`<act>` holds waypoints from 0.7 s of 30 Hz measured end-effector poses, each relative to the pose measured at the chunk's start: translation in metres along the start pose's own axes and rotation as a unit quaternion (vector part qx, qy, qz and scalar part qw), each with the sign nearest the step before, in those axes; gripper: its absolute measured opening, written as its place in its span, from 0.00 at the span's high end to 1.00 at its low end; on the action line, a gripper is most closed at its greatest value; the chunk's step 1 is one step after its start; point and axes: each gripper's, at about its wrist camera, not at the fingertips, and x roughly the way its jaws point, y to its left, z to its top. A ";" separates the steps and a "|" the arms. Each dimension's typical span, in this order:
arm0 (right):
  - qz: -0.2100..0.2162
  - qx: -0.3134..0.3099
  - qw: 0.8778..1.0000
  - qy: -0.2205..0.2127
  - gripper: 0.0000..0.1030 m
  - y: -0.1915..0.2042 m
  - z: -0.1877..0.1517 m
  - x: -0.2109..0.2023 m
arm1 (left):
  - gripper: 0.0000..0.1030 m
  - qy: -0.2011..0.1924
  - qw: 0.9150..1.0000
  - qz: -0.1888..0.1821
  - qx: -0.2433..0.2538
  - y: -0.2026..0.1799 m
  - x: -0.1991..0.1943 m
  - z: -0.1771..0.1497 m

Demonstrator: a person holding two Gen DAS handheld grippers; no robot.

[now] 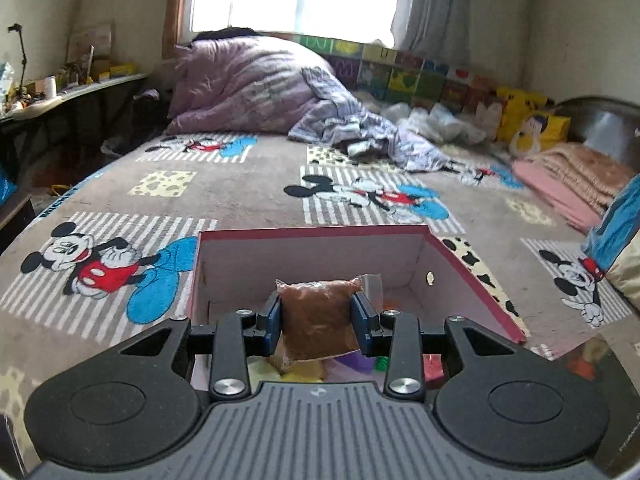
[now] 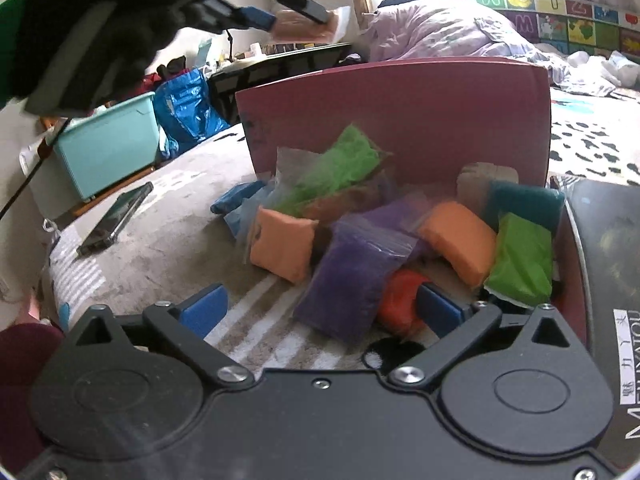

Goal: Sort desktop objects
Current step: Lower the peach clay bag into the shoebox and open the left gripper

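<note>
In the left wrist view my left gripper (image 1: 319, 309) is shut on a clear bag of brown filling (image 1: 316, 330), held above an open pink cardboard box (image 1: 472, 280). The right wrist view shows the same brown bag (image 2: 304, 24) raised at the upper left, beside a black-gloved hand (image 2: 100, 28). My right gripper (image 2: 320, 308) stands wide open low over a pile of coloured bags. A purple bag (image 2: 348, 284) lies between its fingers with no pad pressing on it. A red bag (image 2: 402, 300) lies against the right finger. Orange bags (image 2: 282, 246), green bags (image 2: 520, 260) and a teal bag (image 2: 520, 200) lie around them.
The pink box wall (image 2: 400, 112) stands behind the pile. A black lettered box (image 2: 612, 280) borders it on the right. A phone (image 2: 116, 216) lies on the cartoon-print blanket (image 1: 120, 260) to the left. A teal bin (image 2: 108, 152) and a blue plastic sack (image 2: 188, 108) stand beyond. Heaped bedding (image 1: 248, 80) fills the far end.
</note>
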 end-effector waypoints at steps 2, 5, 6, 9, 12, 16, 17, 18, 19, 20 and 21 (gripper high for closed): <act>-0.002 -0.002 1.000 -0.003 0.01 0.002 -0.001 0.000 | 0.66 0.018 1.000 0.002 0.004 -0.004 0.015 0.008; -0.008 -0.010 1.000 -0.004 0.01 0.005 -0.002 0.001 | 0.66 0.050 0.999 0.007 0.009 -0.011 0.039 0.016; -0.011 -0.014 1.000 -0.003 0.01 0.007 -0.002 0.001 | 0.66 0.061 0.998 0.010 0.009 -0.013 0.048 0.017; -0.015 -0.020 1.000 -0.001 0.01 0.009 -0.002 0.002 | 0.66 0.092 0.996 0.016 0.005 -0.019 0.073 0.023; -0.016 -0.021 1.000 0.000 0.01 0.009 -0.002 0.003 | 0.66 0.114 0.993 0.028 0.004 -0.022 0.094 0.028; -0.019 -0.027 0.999 0.002 0.01 0.011 -0.002 0.005 | 0.66 0.139 0.990 0.038 -0.002 -0.024 0.115 0.037; -0.020 -0.029 0.999 0.002 0.01 0.011 -0.002 0.005 | 0.66 0.144 0.989 0.040 -0.004 -0.025 0.120 0.039; -0.021 -0.030 0.999 0.002 0.01 0.011 -0.002 0.005 | 0.66 0.149 0.988 0.043 -0.003 -0.026 0.125 0.041; -0.020 -0.030 0.999 0.002 0.01 0.011 -0.002 0.005 | 0.66 0.154 0.987 0.046 -0.002 -0.027 0.129 0.043; -0.020 -0.030 0.999 0.002 0.01 0.011 -0.002 0.006 | 0.66 0.160 0.986 0.048 -0.001 -0.028 0.134 0.045; -0.020 -0.030 0.999 0.002 0.01 0.011 -0.002 0.006 | 0.66 0.167 0.985 0.050 -0.003 -0.029 0.139 0.046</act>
